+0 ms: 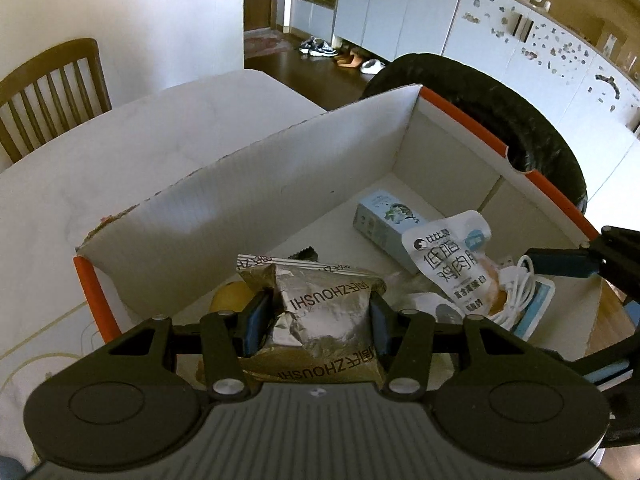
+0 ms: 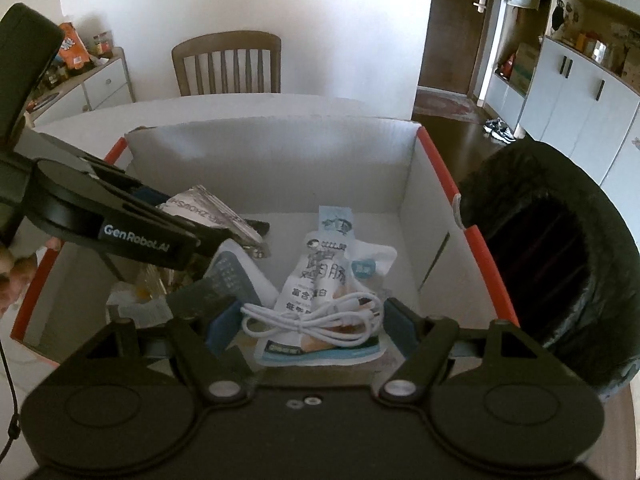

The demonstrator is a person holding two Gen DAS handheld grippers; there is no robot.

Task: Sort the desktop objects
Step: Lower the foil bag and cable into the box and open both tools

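Note:
My left gripper (image 1: pixel 318 322) is shut on a silver foil snack packet (image 1: pixel 324 312) and holds it over the near left of a white box with orange edges (image 1: pixel 256 184). The packet also shows in the right wrist view (image 2: pixel 208 210), with the left gripper (image 2: pixel 236 240) beside it. My right gripper (image 2: pixel 310 328) is open, its fingers either side of a coiled white cable (image 2: pixel 316 320) that lies on a white chicken-sausage pouch (image 2: pixel 320 280). The same cable (image 1: pixel 516 296) and pouch (image 1: pixel 452 264) show in the left wrist view. A pale blue carton (image 1: pixel 384 220) lies behind them.
The box (image 2: pixel 408 168) stands on a white table (image 1: pixel 120 152). A bin with a black liner (image 2: pixel 552 256) stands right of the box. A yellow round item (image 1: pixel 230 298) and a grey-white device (image 2: pixel 232 276) lie in the box. A wooden chair (image 2: pixel 228 64) stands beyond the table.

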